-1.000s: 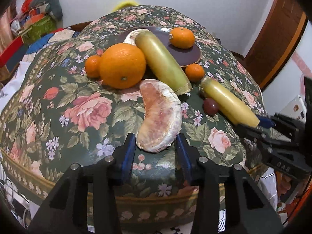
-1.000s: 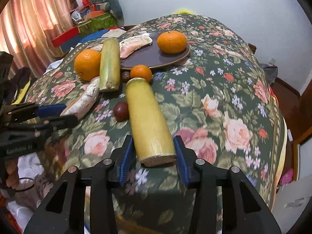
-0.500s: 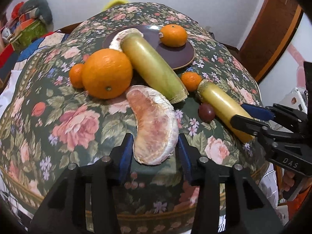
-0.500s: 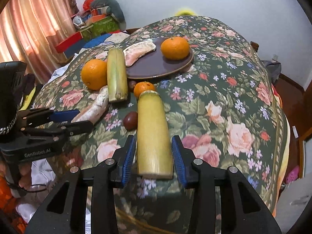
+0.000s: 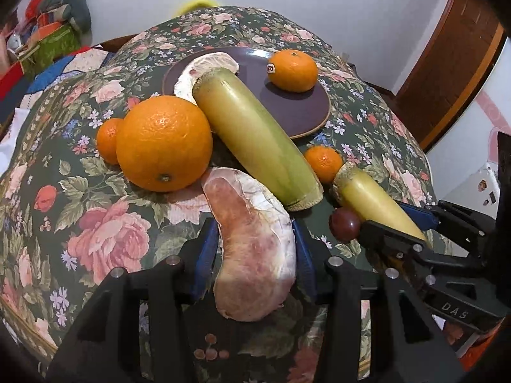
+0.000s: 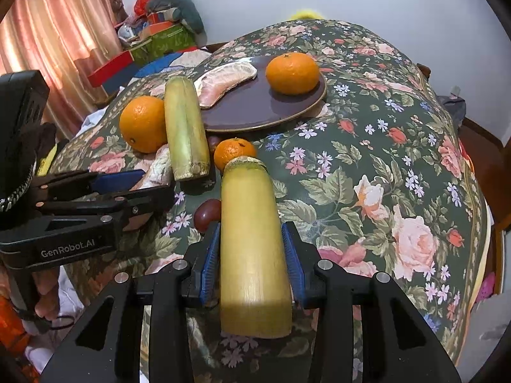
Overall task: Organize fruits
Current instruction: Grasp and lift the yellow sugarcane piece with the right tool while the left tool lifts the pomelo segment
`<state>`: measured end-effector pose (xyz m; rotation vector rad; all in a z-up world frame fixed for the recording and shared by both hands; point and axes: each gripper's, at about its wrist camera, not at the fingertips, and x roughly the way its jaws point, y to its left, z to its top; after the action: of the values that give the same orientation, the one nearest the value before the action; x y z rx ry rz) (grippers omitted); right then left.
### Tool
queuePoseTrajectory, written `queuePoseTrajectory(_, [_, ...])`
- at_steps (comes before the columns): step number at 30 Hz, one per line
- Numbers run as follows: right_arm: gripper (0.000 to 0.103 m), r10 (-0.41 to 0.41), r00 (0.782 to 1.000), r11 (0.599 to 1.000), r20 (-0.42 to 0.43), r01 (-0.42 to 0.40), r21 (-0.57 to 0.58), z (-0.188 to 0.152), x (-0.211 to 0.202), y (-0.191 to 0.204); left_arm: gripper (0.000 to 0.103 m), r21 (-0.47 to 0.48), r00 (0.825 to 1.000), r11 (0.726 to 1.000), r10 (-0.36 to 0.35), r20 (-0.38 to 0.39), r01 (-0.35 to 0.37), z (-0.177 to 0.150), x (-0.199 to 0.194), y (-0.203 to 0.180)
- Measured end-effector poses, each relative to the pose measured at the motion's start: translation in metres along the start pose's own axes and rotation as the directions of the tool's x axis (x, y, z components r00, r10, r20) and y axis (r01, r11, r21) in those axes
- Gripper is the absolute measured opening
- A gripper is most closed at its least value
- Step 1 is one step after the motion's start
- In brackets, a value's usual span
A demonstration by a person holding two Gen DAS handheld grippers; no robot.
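Note:
My left gripper (image 5: 252, 249) is shut on a peeled pomelo wedge (image 5: 255, 249) that lies on the floral tablecloth. My right gripper (image 6: 250, 249) is shut on a yellow sugarcane piece (image 6: 254, 249), also seen in the left wrist view (image 5: 377, 204). A dark plate (image 6: 255, 111) holds a mandarin (image 6: 292, 73) and a second pomelo wedge (image 6: 223, 79). A second, greenish sugarcane piece (image 5: 255, 137) leans on the plate's rim. A large orange (image 5: 163, 143), a small mandarin (image 5: 322, 162) and a dark grape (image 5: 345, 223) lie nearby.
Another small mandarin (image 5: 107, 138) sits behind the large orange. The table (image 6: 383, 159) drops off at the near and right edges. Boxes and cloth (image 6: 153, 38) are piled at the back left by a curtain (image 6: 64, 32). A wooden door (image 5: 447, 63) stands at the right.
Both grippers moved forward and closed around their fruit: the left around the pomelo wedge, the right around the yellow sugarcane piece. The fruits on the plate have not moved.

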<state>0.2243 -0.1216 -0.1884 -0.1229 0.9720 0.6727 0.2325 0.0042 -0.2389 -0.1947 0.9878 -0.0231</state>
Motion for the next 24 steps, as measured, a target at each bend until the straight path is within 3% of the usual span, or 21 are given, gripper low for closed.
queuePoseTrajectory(12, [0.034,-0.026,0.999,1.000,0.031,0.026,0.014,-0.010,-0.018,0.000,0.042,0.023,1.000,1.000,-0.020,0.008,0.020,-0.013,-0.022,-0.003])
queuePoseTrajectory(24, [0.034,-0.043,0.990,0.999,0.137,0.040,0.029,0.007,-0.048,0.000,0.041,0.056,0.990,0.998,-0.034,0.134,0.027,0.004,-0.065,-0.007])
